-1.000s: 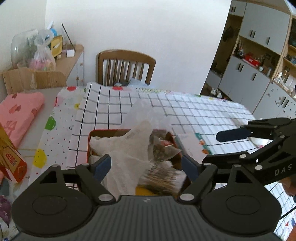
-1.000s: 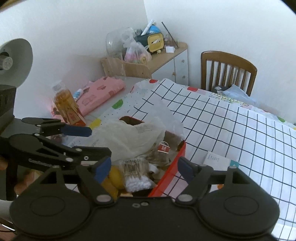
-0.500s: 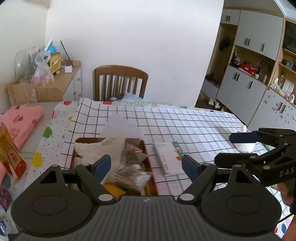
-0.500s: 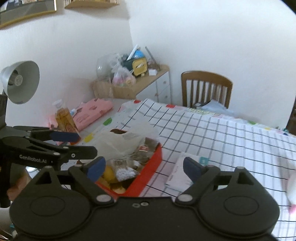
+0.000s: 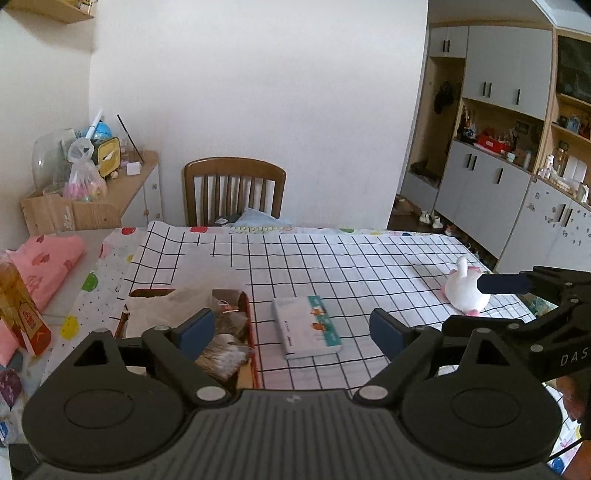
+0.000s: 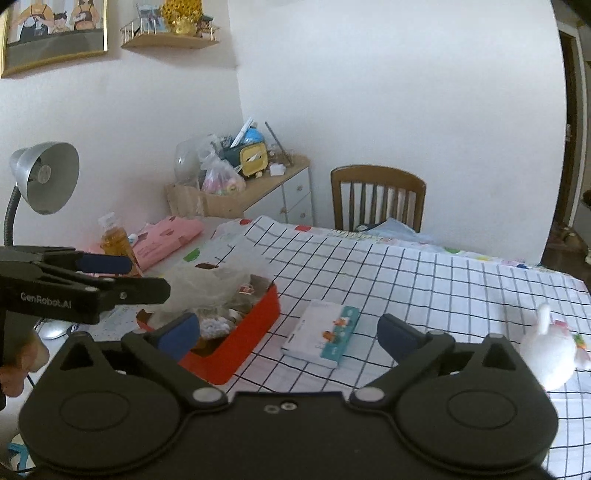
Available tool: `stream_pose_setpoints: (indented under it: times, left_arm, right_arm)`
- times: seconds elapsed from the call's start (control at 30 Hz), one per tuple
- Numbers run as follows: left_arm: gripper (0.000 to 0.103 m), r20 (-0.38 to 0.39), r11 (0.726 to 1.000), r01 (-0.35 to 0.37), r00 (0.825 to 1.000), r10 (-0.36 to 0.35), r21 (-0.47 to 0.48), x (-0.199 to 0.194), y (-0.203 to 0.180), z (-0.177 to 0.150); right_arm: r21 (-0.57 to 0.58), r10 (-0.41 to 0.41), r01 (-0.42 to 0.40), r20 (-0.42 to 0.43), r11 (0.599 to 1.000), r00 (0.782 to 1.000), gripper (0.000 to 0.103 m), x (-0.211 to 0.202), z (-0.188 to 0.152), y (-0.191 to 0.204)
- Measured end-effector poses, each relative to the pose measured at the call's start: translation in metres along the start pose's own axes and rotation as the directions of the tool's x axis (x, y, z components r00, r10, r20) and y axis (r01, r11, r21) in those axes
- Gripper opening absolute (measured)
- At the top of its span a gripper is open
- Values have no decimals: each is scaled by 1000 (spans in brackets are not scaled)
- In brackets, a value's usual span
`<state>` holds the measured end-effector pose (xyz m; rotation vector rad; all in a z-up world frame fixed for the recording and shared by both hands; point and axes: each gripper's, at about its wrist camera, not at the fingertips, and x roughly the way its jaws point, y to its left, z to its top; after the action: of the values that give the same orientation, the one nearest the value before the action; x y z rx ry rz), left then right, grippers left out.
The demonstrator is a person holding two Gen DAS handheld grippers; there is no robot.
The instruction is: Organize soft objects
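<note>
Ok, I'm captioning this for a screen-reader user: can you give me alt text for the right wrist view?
An open, empty right claw points over a checked tablecloth towards a small white box. A red tray of bagged items sits left, a white plush toy right. The left claw juts in from the left edge.

I'm in a lived-in home dining room: a checked tablecloth [image 5: 369, 258] on the table, a wooden chair [image 5: 235, 192] at twelve o'clock, grey cupboards [image 5: 491, 184] with knick-knacks at two o'clock, a cluttered sideboard [image 5: 129, 184] at ten (framed picture [image 6: 55, 33] above).
</note>
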<state>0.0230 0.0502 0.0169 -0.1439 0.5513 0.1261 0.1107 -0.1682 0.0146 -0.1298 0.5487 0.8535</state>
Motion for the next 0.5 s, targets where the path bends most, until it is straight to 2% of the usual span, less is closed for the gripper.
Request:
stream_pose_setpoints:
  times: [0.03,0.07,0.33,0.5]
  left_arm:
    - [102,5,1000,-1,1000,1,-5,-3,-4,-1]
    - [103,10,1000,1,1000,-1,-11,-5,-6,-2]
    - [103,34,999,-28,999,29,-25,-20,-23,-9]
    - [103,53,999,-28,998,29,-24,-30,-32,-14]
  right_arm:
    - [1,-5,5,7,1000,1000,103,-3,-1,-1]
    - [2,-9,9,15,1000,1000,103,-7,-3,-1]
    - [37,-41,39,69,999,997,103,-27,-14,2]
    - [58,-123,117,127,991,984,103,-41,-22,9]
